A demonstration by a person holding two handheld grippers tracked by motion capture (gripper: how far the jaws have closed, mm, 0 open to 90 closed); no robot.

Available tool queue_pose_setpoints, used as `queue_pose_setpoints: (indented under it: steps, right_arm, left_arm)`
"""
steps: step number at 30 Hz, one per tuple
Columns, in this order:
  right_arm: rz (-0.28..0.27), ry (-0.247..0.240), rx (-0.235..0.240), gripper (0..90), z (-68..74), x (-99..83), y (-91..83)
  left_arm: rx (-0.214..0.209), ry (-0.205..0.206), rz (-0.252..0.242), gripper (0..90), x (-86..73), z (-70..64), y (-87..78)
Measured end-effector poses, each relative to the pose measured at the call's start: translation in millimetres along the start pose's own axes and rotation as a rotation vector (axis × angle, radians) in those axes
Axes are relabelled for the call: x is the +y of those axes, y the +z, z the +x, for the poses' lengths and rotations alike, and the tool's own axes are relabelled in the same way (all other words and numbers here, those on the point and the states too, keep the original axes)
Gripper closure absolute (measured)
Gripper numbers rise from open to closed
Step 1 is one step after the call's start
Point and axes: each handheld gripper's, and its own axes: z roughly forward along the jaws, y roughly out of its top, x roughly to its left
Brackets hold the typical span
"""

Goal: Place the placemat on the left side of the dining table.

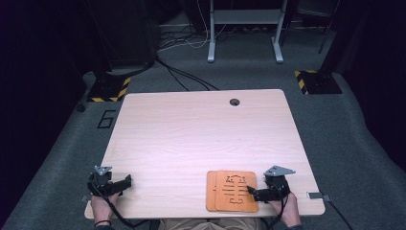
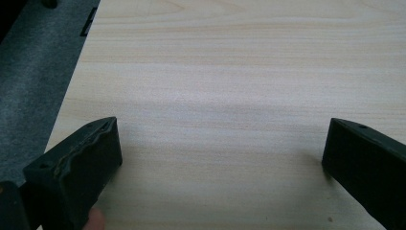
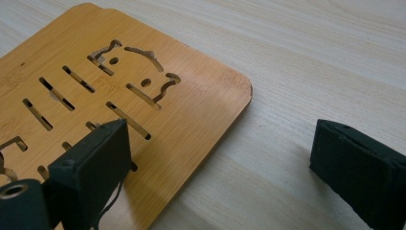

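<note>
Jaws on both our grippers stand released: right gripper straddles the bamboo trivet edge, so we judge closing comes next; left gripper idles beside it.

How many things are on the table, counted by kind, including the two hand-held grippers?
Wooden trivets with cut-out pattern: 2, stacked and slightly offset
Grippers: 2, left gripper and right gripper, both with fingers apart
Total: 4
</note>
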Motion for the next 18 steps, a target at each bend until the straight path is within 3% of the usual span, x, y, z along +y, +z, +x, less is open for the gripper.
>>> queue_pose_setpoints:
  steps: [10,18]
  right_arm:
    - [0.004,-0.011,-0.038,6.2,-3.8,-3.1,-3.4]
    - [0.004,-0.003,-0.040,6.2,-3.9,-3.7,-4.1]
  left_arm:
    - [0.000,0.000,0.000,0.0,0.0,0.0,0.0]
    - [-0.004,0.008,0.000,0.0,-0.1,-1.6,-0.6]
